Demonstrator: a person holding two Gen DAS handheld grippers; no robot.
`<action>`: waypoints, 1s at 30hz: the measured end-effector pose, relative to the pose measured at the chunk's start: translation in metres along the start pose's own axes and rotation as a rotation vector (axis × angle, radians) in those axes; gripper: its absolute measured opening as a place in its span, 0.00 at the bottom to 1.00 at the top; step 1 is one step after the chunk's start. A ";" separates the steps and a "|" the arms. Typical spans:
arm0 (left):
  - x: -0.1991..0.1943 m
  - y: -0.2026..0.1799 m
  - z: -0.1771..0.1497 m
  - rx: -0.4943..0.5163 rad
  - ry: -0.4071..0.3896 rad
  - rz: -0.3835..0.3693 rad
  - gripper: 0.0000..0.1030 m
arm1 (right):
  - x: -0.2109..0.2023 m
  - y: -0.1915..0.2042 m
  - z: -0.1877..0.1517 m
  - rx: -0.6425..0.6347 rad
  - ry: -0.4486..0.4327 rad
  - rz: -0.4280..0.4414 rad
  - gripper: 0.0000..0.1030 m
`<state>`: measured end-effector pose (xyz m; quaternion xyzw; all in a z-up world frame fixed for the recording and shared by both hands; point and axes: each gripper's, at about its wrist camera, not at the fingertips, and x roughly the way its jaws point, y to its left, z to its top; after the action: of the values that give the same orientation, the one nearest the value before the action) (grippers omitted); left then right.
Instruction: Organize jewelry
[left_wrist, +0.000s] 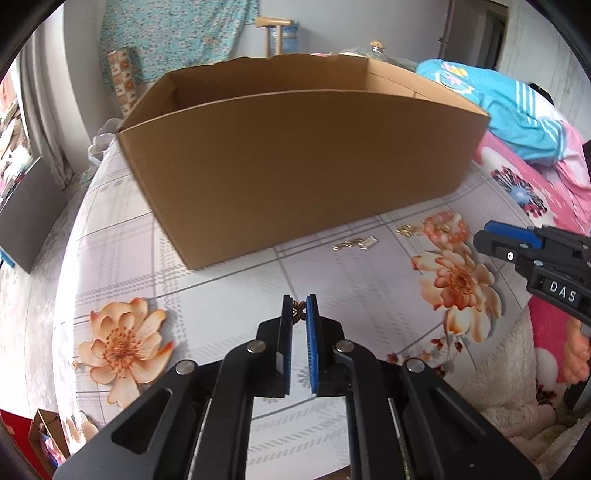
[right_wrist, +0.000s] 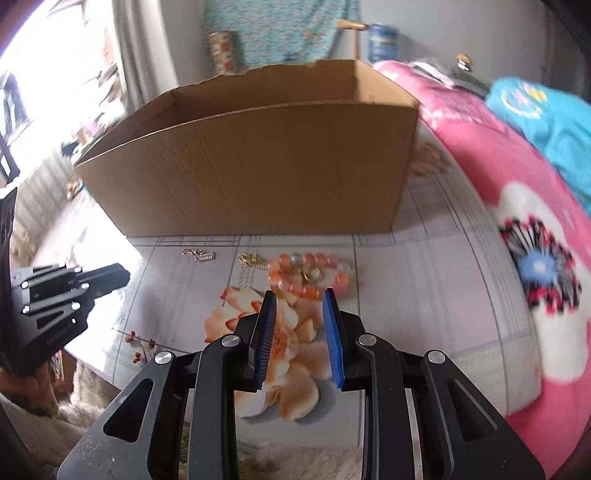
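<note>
Nearest the left camera, the left tongs (left_wrist: 300, 308) are pressed together on a small bronze-coloured ornament (left_wrist: 298, 313); too little of it shows between the pads to tell what kind of piece it is. Right tongs (right_wrist: 300, 300) stand spread, nothing between them, hovering over the table (right_wrist: 406, 280) just short of a heap of orange beads (right_wrist: 314, 275) with some metal pieces mixed in, blurred. Left of the heap lie a small gold chain piece (right_wrist: 252, 260) and a gold clip (right_wrist: 199, 254), apart from each other. Behind all of these, a large open cardboard box (left_wrist: 295, 158) stands on the flowered table cover; its near wall hides the interior floor. Right of the table, a pink flowered blanket (right_wrist: 498, 177) and a turquoise garment (left_wrist: 517, 110) lie further back.
</note>
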<state>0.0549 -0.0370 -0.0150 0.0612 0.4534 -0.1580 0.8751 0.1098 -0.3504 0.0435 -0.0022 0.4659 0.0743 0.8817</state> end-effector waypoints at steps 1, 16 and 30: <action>0.000 0.002 0.000 -0.006 -0.002 0.003 0.06 | 0.003 0.003 0.004 -0.035 0.006 -0.003 0.21; -0.004 0.023 -0.008 -0.067 -0.017 0.004 0.06 | 0.043 0.025 0.010 -0.332 0.133 -0.019 0.07; -0.005 0.018 -0.009 -0.065 -0.021 0.002 0.06 | -0.013 -0.034 0.019 -0.061 0.014 0.001 0.07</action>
<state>0.0513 -0.0165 -0.0171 0.0316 0.4490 -0.1432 0.8814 0.1232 -0.3841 0.0626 -0.0293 0.4694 0.0886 0.8780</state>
